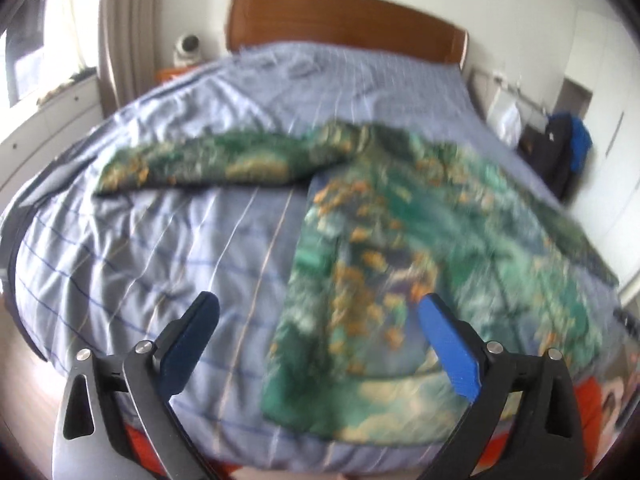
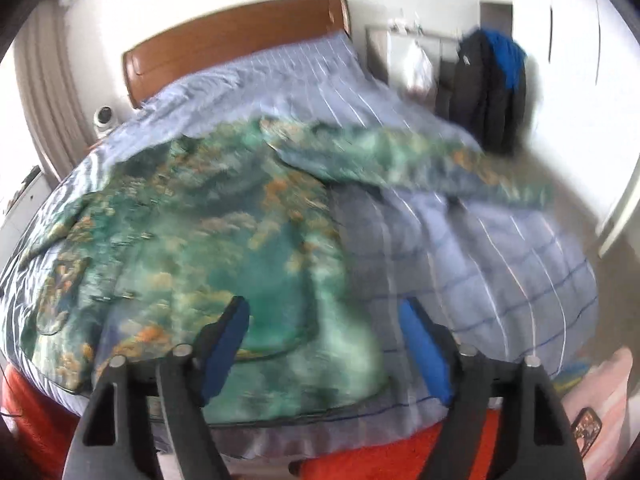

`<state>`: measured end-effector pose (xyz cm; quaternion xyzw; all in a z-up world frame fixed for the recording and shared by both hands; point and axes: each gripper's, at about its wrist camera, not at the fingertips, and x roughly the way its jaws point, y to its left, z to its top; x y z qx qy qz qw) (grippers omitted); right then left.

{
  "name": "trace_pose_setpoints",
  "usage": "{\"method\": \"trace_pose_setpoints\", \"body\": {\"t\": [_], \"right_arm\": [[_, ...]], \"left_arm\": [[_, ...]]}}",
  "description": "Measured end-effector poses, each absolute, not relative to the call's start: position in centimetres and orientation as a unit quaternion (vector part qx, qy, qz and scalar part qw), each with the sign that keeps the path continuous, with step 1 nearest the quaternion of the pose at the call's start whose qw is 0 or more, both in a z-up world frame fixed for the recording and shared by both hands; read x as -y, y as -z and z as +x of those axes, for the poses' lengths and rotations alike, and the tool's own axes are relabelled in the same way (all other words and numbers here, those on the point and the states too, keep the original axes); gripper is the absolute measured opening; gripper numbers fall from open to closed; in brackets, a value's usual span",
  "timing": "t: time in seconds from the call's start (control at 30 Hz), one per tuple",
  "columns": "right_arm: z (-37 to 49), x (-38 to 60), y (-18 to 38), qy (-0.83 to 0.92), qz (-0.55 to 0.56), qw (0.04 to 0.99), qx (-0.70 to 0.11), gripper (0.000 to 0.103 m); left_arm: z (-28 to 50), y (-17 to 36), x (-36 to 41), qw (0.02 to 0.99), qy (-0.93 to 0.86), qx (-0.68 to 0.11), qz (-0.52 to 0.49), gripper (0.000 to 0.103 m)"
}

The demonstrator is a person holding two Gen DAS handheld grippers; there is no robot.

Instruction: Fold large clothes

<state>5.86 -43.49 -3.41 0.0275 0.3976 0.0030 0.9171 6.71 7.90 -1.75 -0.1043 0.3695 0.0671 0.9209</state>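
A large green garment with orange and cream print (image 1: 384, 248) lies spread flat on the bed, sleeves out to both sides. It also shows in the right wrist view (image 2: 192, 248). My left gripper (image 1: 318, 308) is open and empty, held above the garment's lower left hem. My right gripper (image 2: 324, 312) is open and empty, above the garment's lower right hem. One sleeve (image 1: 200, 164) stretches left; the other sleeve (image 2: 420, 160) stretches right toward the bed edge. Both views are motion-blurred.
The bed has a blue striped duvet (image 1: 160, 240) and a brown wooden headboard (image 1: 344, 20). An orange sheet (image 2: 380, 456) shows at the foot edge. A dark jacket (image 2: 488, 92) hangs at the right. A white fan (image 1: 187, 50) stands by the curtains.
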Motion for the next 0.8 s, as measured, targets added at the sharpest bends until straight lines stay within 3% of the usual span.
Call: {"method": "trace_pose_setpoints", "body": {"t": [0.23,0.4,0.8], "right_arm": [[4.0,34.5,3.4,-0.076,-0.011,0.928,-0.364,0.092],[1.8,30.1,4.9,-0.116,-0.082,0.925,-0.353,0.093],[0.6,27.6,5.5,-0.144,-0.112,0.923,-0.340,0.094]], "left_arm": [[7.7,3.4,-4.4,0.907,-0.061,-0.413,-0.052,0.102],[6.2,3.8,-3.4,0.914,-0.065,-0.398,-0.049,0.103],[4.6,3.0,-2.2,0.934,-0.095,-0.345,-0.008,0.103]]}}
